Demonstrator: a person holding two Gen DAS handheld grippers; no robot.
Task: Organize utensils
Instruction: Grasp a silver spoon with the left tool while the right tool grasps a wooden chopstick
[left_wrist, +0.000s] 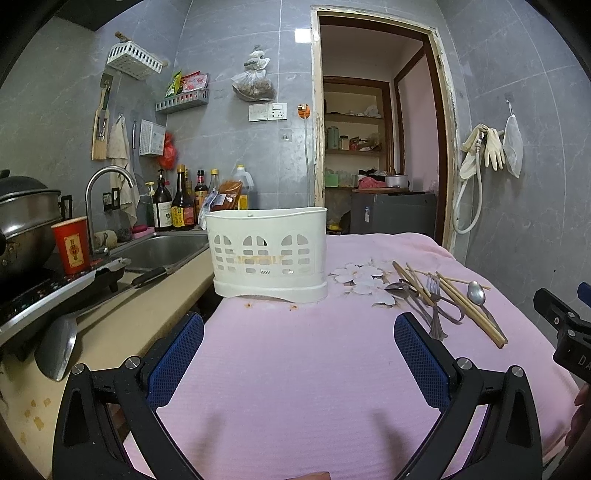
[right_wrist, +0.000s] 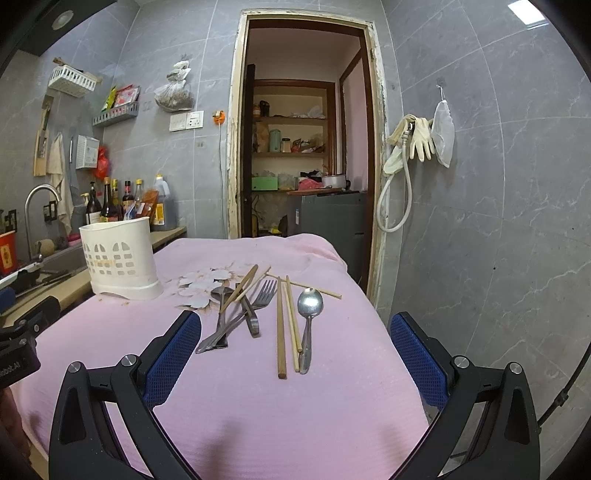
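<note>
Utensils lie loose on the pink cloth (right_wrist: 258, 406) that covers the table, in a scattered group to the right of a white utensil holder (left_wrist: 267, 254). In the right wrist view, a spoon (right_wrist: 309, 314) lies at the right of the group with its bowl toward the far side, and just left of it two chopsticks (right_wrist: 282, 325) lie side by side, pointing near to far. Further left a fork (right_wrist: 258, 299) lies tilted with its tines toward the far side, crossing a second spoon (right_wrist: 221, 295) and what looks like another metal handle; I cannot tell what that piece is. Thin pale chopsticks (right_wrist: 306, 285) lie across the far end of the group, one of them slanting over the fork's handle.

The holder stands upright on the left far part of the cloth, near the table's edge, beside a printed white flower pattern (left_wrist: 360, 280). Nothing shows above its rim. Beyond it on the left are a sink (left_wrist: 162, 251), a curved tap (left_wrist: 107, 195), a red paper cup (left_wrist: 72, 245) and a row of bottles (left_wrist: 177, 203).

The left gripper (left_wrist: 299, 332) hovers over the bare near cloth with its jaws spread wide, holding nothing, facing the holder. The right gripper (right_wrist: 295, 332) also has its jaws spread wide and empty, low over the cloth, with the near ends of the chopsticks and spoon lying between its blue pads (right_wrist: 173, 358).
</note>
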